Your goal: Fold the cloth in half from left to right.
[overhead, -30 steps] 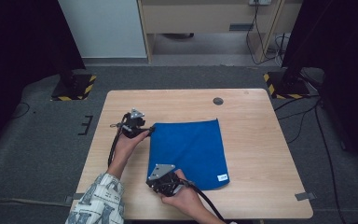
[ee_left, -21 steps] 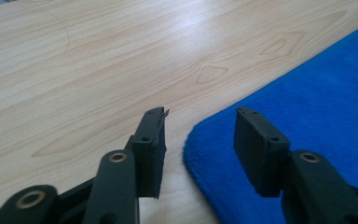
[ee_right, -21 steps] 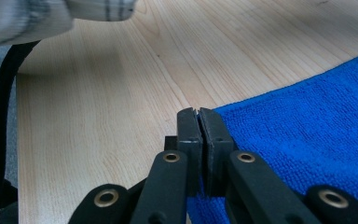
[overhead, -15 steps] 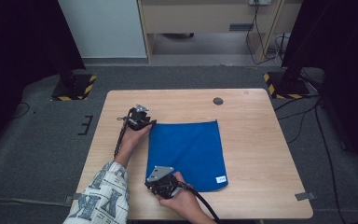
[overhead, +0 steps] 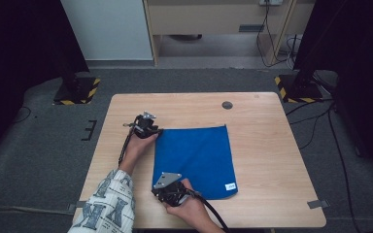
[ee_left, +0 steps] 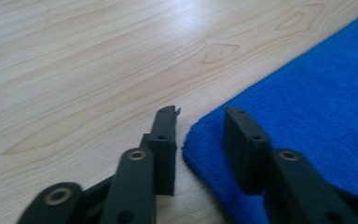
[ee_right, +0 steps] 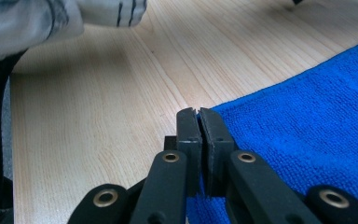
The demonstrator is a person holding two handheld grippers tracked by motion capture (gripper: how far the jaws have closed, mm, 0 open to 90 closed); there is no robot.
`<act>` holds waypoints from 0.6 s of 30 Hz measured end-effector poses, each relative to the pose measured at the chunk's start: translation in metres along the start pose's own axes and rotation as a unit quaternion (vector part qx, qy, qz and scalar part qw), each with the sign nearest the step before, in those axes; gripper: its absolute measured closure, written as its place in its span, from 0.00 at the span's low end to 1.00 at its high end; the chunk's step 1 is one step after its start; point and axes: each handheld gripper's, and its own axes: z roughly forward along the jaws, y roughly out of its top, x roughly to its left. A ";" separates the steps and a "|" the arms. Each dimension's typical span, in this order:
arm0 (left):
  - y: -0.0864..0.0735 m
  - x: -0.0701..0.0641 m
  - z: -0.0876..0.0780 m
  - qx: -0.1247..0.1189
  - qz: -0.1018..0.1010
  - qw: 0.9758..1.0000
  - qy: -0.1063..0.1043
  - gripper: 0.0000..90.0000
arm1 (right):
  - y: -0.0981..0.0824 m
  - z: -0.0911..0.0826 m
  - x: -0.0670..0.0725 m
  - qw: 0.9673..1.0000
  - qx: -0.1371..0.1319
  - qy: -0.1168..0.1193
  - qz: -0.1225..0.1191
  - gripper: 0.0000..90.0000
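No text, brand, number or sign could be read anywhere. The blue cloth carried a small white tag near one corner, with dark marks on it too small to make out. The printed sleeve bore bold dark shapes that looked like letters, but none read as a word. Yellow-and-black hazard stripes marked the stand bases beyond the table, without lettering.

blue cloth cut off at frame edge, white tag too small to read — sleeve cropped
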 end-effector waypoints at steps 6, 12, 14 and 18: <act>0.000 -0.002 0.000 0.002 -0.009 1.000 -0.013 0.95 | 0.002 -0.002 0.000 1.000 -0.006 0.000 0.003 0.98; 0.008 -0.002 -0.009 -0.022 -0.025 0.999 -0.020 0.96 | 0.002 -0.005 0.000 1.000 -0.011 -0.004 0.003 0.98; 0.013 -0.004 -0.013 -0.028 -0.023 0.999 -0.021 0.96 | 0.002 -0.006 0.000 1.000 -0.015 -0.005 0.007 0.98; 0.021 -0.008 -0.020 -0.036 -0.019 0.999 -0.015 0.97 | 0.005 -0.010 0.002 1.000 -0.025 -0.011 0.014 0.98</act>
